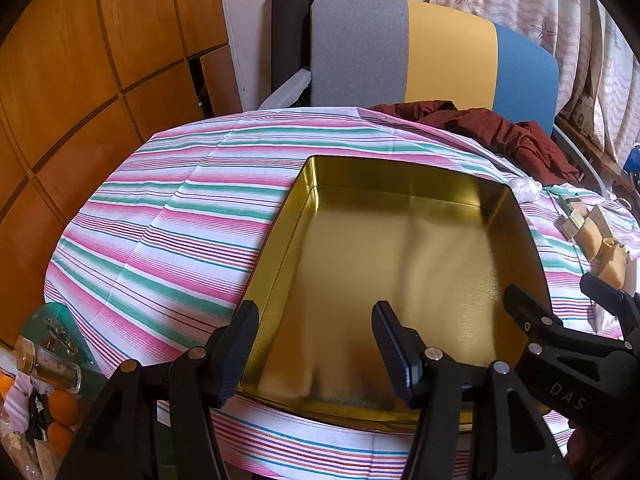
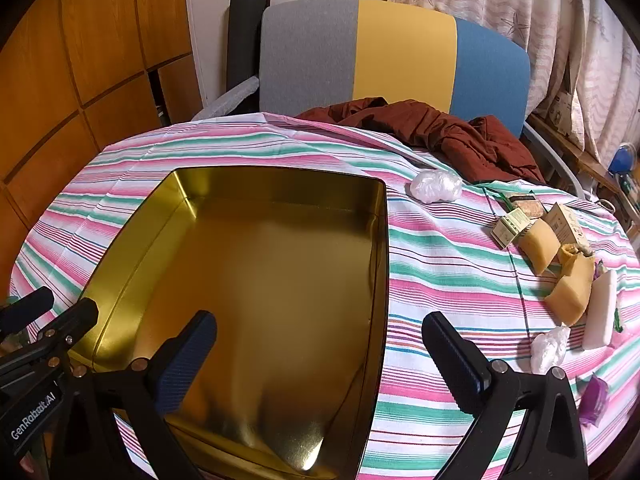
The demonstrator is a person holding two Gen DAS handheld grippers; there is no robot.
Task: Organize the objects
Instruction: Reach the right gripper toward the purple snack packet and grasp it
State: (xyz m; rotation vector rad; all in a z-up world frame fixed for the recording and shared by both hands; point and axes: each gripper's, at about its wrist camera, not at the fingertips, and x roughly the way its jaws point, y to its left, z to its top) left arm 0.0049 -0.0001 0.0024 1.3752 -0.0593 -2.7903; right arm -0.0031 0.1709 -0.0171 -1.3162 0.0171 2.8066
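Note:
An empty gold tin (image 1: 400,260) (image 2: 260,280) lies on the striped tablecloth (image 1: 180,216). My left gripper (image 1: 316,348) is open at the tin's near left corner, one finger outside the left wall and the other over the tin floor. My right gripper (image 2: 320,352) stands wide open astride the tin's right wall, holding nothing. Each gripper shows in the other's view: the right gripper (image 1: 556,296) and the left gripper (image 2: 60,306). To the right lie yellow soap bars (image 2: 538,244), small cardboard boxes (image 2: 510,226), a white bar (image 2: 600,308) and crumpled plastic wrap (image 2: 435,186).
A chair (image 2: 404,52) with a grey, yellow and blue back stands behind the table, a maroon cloth (image 2: 440,128) draped over the far edge. A glass jar (image 1: 52,366) and oranges (image 1: 62,408) sit at the near left. A wooden cabinet (image 1: 80,60) stands on the left.

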